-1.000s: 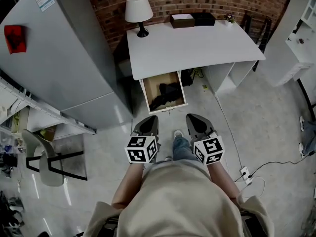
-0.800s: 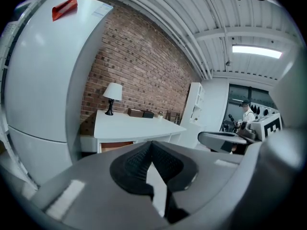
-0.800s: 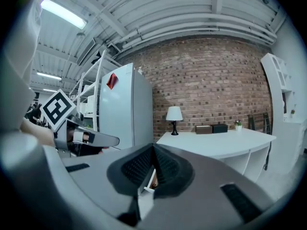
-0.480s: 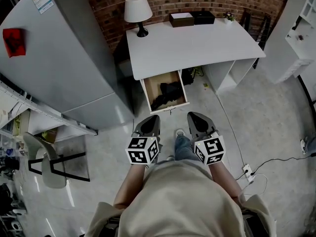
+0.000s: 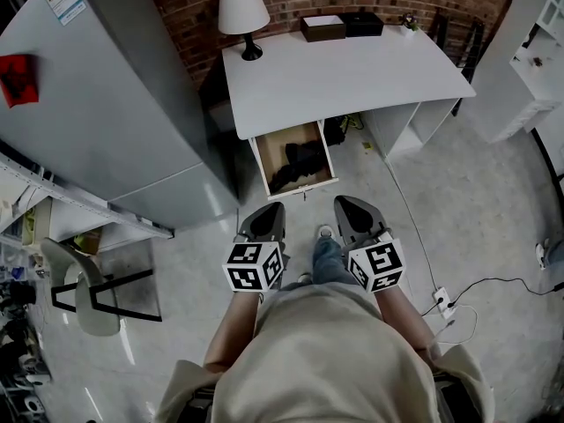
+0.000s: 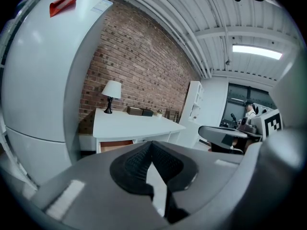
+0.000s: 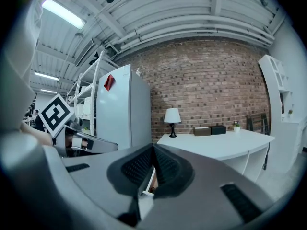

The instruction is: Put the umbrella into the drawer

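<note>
A: Down by the person's knees, how do the jaws stand?
B: Left gripper (image 5: 269, 211) and right gripper (image 5: 344, 205) are both closed, holding nothing.
A: And the umbrella (image 5: 296, 164)?
B: It lies inside the open drawer (image 5: 284, 143) under the desk (image 5: 352, 73), well apart from both.

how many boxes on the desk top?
2. A brown box at the back edge of the desk, right of the lamp, and a black box beside it on its right. The desk top shows in full, so none seems hidden.
</note>
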